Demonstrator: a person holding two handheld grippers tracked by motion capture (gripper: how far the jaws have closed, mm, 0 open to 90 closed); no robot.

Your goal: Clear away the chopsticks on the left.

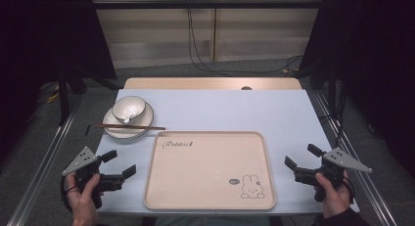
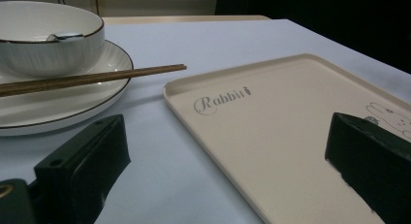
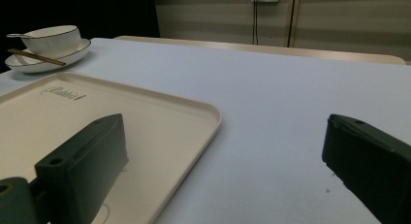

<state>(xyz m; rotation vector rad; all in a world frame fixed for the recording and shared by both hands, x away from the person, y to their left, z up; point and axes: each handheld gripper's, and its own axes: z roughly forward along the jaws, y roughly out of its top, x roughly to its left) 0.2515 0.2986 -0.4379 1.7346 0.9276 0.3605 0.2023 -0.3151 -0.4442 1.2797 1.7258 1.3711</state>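
On the white table (image 1: 293, 113), the chopsticks (image 1: 129, 126) lay left to right across the plate (image 1: 113, 131) at the far left, closer to the left gripper (image 1: 120, 163) than the right gripper (image 1: 301, 156), and both had jaws wide apart, holding nothing.

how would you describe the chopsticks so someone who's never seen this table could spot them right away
Start at the big cream tray printed with a rabbit, in the middle of the pale blue table. Just past its far left corner sits a white plate carrying a bowl. The chopsticks lie across that plate's near rim: a thin dark brown pair, the one long straight thing among round white dishes.
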